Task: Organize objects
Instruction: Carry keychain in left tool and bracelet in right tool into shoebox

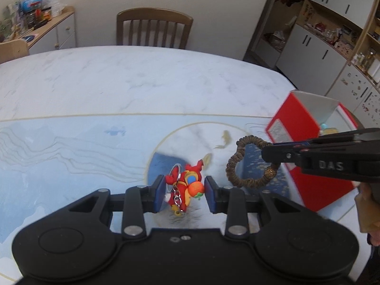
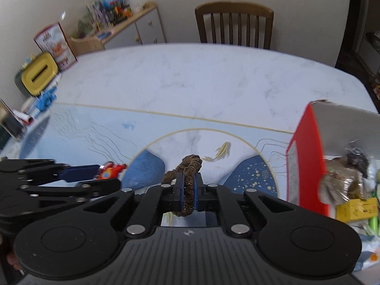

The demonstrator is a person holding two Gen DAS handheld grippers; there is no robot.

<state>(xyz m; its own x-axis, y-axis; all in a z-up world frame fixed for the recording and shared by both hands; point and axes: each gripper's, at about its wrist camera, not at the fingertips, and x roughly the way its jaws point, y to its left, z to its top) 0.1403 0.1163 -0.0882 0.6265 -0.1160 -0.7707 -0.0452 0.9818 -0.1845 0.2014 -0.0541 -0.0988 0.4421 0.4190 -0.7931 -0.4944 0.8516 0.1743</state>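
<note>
Left of the red box, the right tool is pinching a brown hair tie, soft and light. Farther left, the left tool is bracketing a rigid keychain over the bench; contact unclear. Its body looks the best place to grip.

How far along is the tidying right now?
Partly done: the red box already holds packets. The right gripper is shut on the brown hair tie, lifted beside the box. The left gripper brackets the red keychain toy, jaws open, not yet gripping.
</note>
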